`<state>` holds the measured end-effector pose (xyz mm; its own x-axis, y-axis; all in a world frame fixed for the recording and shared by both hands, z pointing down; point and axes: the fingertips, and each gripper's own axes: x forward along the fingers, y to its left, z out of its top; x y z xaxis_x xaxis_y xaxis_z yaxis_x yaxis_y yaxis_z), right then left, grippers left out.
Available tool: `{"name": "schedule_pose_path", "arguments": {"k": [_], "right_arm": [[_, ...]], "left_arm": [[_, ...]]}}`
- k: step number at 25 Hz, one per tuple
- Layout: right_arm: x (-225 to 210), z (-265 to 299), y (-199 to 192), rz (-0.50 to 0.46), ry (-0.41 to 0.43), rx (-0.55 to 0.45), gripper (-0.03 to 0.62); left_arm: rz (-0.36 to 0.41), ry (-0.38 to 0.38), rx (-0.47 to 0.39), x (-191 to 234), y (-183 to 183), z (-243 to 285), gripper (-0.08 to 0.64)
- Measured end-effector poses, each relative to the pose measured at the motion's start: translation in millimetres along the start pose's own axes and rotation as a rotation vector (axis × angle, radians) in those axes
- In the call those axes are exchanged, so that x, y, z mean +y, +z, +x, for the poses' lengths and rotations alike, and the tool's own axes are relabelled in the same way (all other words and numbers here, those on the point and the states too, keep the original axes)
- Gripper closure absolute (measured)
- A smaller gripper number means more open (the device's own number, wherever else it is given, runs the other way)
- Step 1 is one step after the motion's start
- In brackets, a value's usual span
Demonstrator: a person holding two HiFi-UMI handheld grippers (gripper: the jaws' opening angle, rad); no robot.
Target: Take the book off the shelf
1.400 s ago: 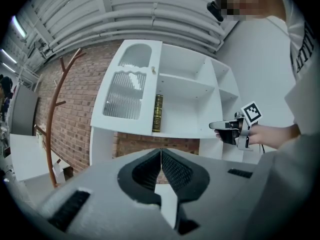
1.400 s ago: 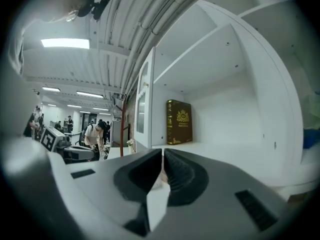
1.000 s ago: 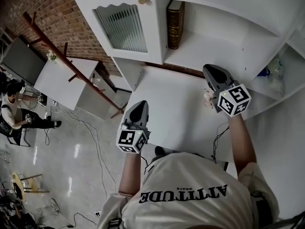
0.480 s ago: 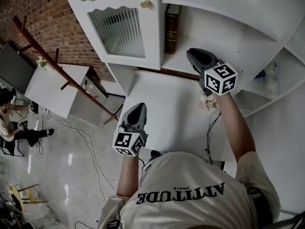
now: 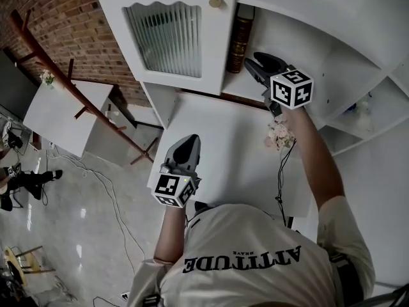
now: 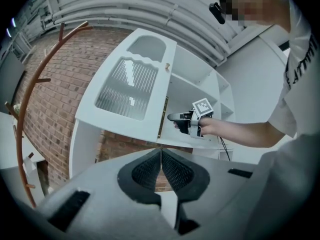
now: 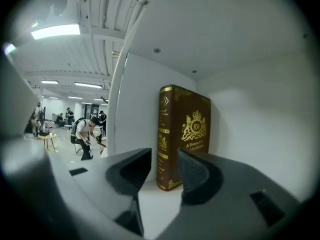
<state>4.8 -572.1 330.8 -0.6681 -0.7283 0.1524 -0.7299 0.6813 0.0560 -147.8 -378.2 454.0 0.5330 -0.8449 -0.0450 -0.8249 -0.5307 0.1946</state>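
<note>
Right hand-held gripper point(image 5: 254, 64) reached toward the brown book point(image 7: 182, 134) on the shelf point(image 5: 319, 66).
Nearest the person, the left hand-held gripper point(image 5: 184, 144) hung level over the white desk point(image 5: 223, 139), its jaws clenched together on nothing. Farther in, the right hand-held gripper sat at the shelf's edge, its jaws having just been opening, released and parted with nothing between them. Beyond, the gold-lettered book stood upright at the compartment's left end, just beside the side wall, right of the ribbed-glass cabinet door point(image 5: 165, 38).
</note>
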Motion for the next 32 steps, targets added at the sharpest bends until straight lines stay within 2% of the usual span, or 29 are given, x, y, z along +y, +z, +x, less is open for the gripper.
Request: {"name": "schedule_pose_path", "arguments": {"k": [2, 4, 6, 8, 14, 24, 32], "right_arm": [[-5, 13, 1, 0.011, -0.001, 0.012, 0.416], [-11, 28, -1, 0.057, 0.005, 0.03, 0.351], [-16, 41, -5, 0.103, 0.018, 0.04, 0.341], [-18, 50, -7, 0.105, 0.037, 0.045, 0.327], [-16, 62, -8, 0.037, 0.084, 0.069, 0.322], [-8, 51, -8, 0.074, 0.121, 0.06, 0.324], [4, 41, -7, 0.093, 0.147, 0.046, 0.324]], "left_arm": [[0.003, -0.016, 0.001, -2, -1, 5, 0.534], [0.003, -0.025, 0.005, -2, -2, 7, 0.534], [0.005, -0.025, 0.005, 0, -3, 8, 0.534], [0.0, -0.014, 0.006, 5, -3, 6, 0.533], [0.004, 0.009, 0.004, 19, -2, 4, 0.534], [0.004, -0.007, 0.01, 6, -1, 7, 0.534], [0.016, 0.012, 0.026, 0, -2, 1, 0.533]]}}
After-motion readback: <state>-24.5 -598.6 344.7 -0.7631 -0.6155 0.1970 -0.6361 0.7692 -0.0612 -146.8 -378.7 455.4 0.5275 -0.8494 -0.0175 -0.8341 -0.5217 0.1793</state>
